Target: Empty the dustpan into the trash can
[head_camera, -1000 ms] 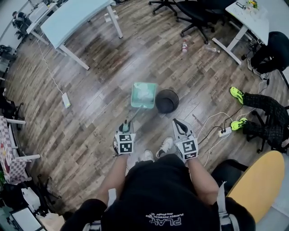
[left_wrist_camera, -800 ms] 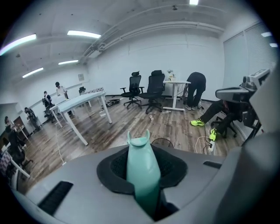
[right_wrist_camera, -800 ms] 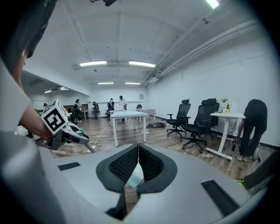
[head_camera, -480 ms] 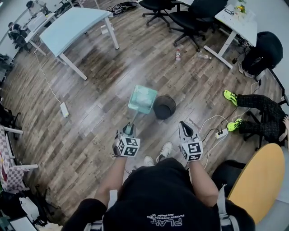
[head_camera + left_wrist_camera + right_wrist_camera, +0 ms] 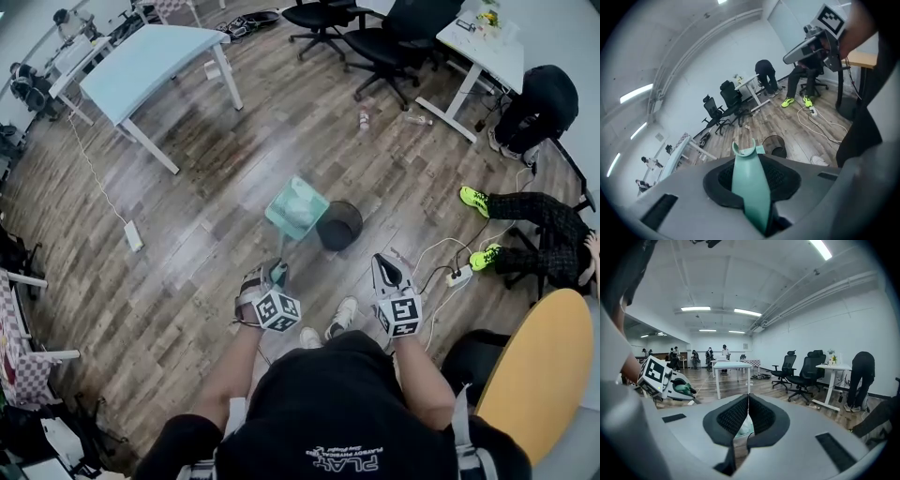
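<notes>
One dustpan (image 5: 296,208), one trash can (image 5: 339,225). Two tongs: left tongs (image 5: 273,274) and right tongs (image 5: 381,262). One blue bench (image 5: 150,56), one white bench (image 5: 487,47). On the floor (image 5: 216,169): two bottles (image 5: 364,119) (image 5: 419,118) and two power strips (image 5: 133,235) (image 5: 460,277). Two green shoes (image 5: 475,200) (image 5: 485,257), two white shoes (image 5: 342,312) (image 5: 307,336).

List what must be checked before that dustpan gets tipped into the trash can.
1. Left tongs clamped on the dustpan handle: ok.
2. Dustpan above the mouth of the trash can: not ok, it hangs beside the can.
3. Load in the pan: ok, pale scraps show inside.
4. Trash can upright and uncovered: ok.
5. Room left in the can: cannot tell, its inside is dark.
6. Right tongs clear of the pan: ok, shut on nothing, held off to the side.
</notes>
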`<state>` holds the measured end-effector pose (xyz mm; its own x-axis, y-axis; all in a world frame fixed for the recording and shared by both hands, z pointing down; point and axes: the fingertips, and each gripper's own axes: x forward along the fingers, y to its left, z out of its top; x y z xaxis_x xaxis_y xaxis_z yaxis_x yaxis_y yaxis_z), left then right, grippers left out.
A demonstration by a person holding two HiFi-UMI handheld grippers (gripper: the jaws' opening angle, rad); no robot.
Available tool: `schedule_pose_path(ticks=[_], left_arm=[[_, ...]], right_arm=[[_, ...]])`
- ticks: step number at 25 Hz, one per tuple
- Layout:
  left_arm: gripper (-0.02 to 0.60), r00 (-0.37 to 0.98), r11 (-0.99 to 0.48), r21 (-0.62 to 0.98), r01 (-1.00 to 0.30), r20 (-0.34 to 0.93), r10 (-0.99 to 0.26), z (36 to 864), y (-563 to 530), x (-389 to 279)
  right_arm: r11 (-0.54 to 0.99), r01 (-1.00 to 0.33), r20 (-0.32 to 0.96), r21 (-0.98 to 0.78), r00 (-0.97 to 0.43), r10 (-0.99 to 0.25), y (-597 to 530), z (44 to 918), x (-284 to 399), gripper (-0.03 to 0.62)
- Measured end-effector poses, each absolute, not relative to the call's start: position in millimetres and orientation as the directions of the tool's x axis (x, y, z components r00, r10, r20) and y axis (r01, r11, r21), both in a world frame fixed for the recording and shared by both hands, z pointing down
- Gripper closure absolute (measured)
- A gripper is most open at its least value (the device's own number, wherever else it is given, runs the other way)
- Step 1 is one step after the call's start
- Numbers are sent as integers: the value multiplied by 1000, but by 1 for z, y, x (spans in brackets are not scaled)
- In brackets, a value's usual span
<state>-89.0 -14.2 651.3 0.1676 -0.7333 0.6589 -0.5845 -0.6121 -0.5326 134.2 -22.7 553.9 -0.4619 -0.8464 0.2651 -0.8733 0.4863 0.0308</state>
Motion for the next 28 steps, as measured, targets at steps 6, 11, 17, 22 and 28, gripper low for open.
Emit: schedule_pose_path(ticks=[6, 11, 17, 22, 28], left_arm=[[485, 203, -686, -640, -345, 663, -721, 656, -4, -72], [485, 220, -706, -674, -219, 670, -709, 663, 0, -70], [485, 222, -724, -687, -55, 699, -680, 674, 13, -65], [485, 220, -710, -700, 74, 706, -673, 681, 22, -62], [485, 235, -674, -704, 223, 710, -664, 686, 31, -52]], right_arm=[[492, -870, 264, 38, -466, -845, -14, 549, 134, 570], [493, -869, 254, 43, -468, -847, -11, 547, 131, 570], [494, -868, 250, 39, -470, -846, -3, 546, 134, 571], [495, -868, 250, 36, -472, -845, 5, 547, 134, 571], [489, -871, 249, 35, -467, -849, 13, 547, 136, 571]])
